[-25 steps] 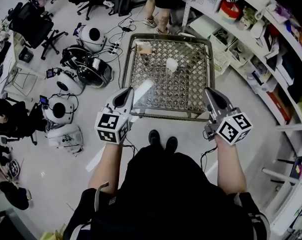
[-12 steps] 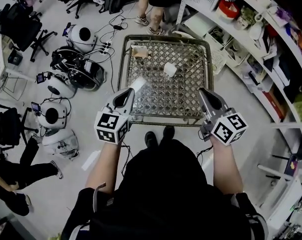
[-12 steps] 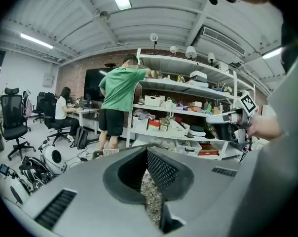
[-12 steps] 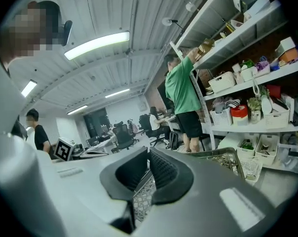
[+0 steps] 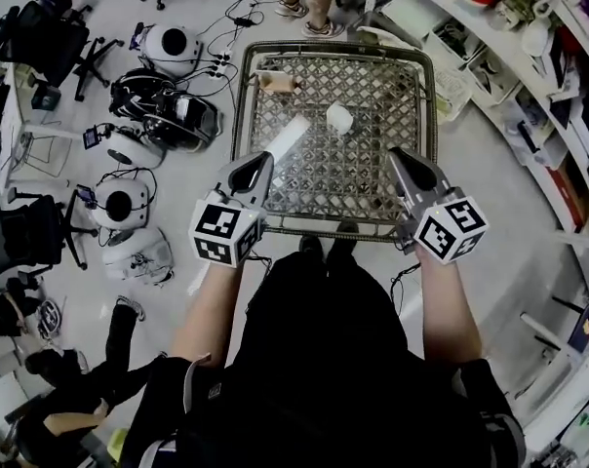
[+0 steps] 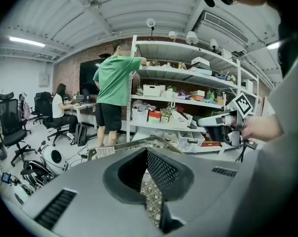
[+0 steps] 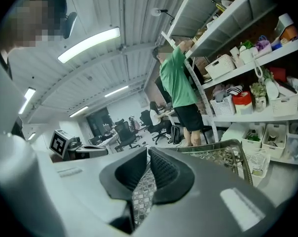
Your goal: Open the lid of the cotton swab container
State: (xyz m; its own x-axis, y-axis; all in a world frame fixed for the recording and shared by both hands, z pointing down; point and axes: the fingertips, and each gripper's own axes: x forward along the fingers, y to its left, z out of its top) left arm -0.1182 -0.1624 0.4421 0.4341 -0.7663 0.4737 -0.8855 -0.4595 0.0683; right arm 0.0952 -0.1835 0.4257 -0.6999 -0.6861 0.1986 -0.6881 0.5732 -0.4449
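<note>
Head view, sweeping from nine o'clock: white dome-shaped devices (image 5: 119, 205) sit among cables on the floor, well apart from the mesh table (image 5: 368, 174) up at twelve o'clock. The left gripper (image 5: 259, 167) hangs over the table's near edge at eleven o'clock, and the left gripper view shows its jaws pressed together, nothing between them. Just past its tip a long pale packet (image 5: 288, 136) lies slanted on the mesh, with a small brownish object (image 5: 277, 82) near the far left corner. The cotton swab container (image 5: 339, 118), a small white tub, sits on the mesh near the middle, well apart from both grippers; its lid is too small to read. At one o'clock the right gripper (image 5: 404, 161) hangs over the near edge too, its jaws opening to a thin slit, empty. Shelves (image 5: 529, 57) crowd three o'clock.
</note>
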